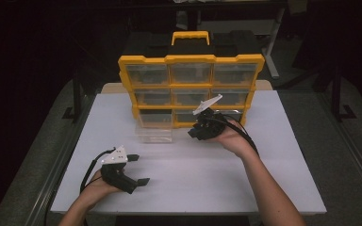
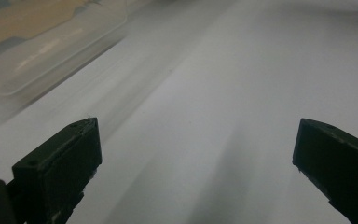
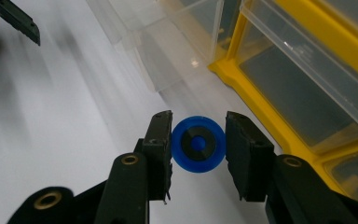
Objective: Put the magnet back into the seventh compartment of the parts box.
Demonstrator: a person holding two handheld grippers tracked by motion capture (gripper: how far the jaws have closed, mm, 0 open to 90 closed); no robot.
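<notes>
Right gripper view: blue disc (image 3: 198, 144) clamped edge-on between two black jaws of the right gripper (image 3: 198, 149), flat face toward the camera. Round and glossy, deep blue at the rim, with a dark ring inside and a small blue hub at the centre. Held just above the white table (image 3: 51, 140), close beside the yellow frame of the organiser (image 3: 256, 98). Clear plastic drawer (image 3: 168, 51) pulled out onto the table behind the disc, blurred, contents not readable. Tip of the other gripper at the top left corner.

High view: right gripper (image 1: 202, 128) raised in front of the organiser's (image 1: 191, 84) bottom row, near the clear drawer (image 1: 154, 127) that stands on the table (image 1: 193, 179) before the lowest left slot. Yellow carry handle on top, three rows of see-through drawers below. Left gripper (image 1: 139, 169) resting low near the table's front left, well apart from the organiser, jaws spread wide with nothing between them.

Left gripper view: both black jaws far apart over bare white tabletop, edge of the clear drawer (image 2: 51, 51) blurred at the upper left.
</notes>
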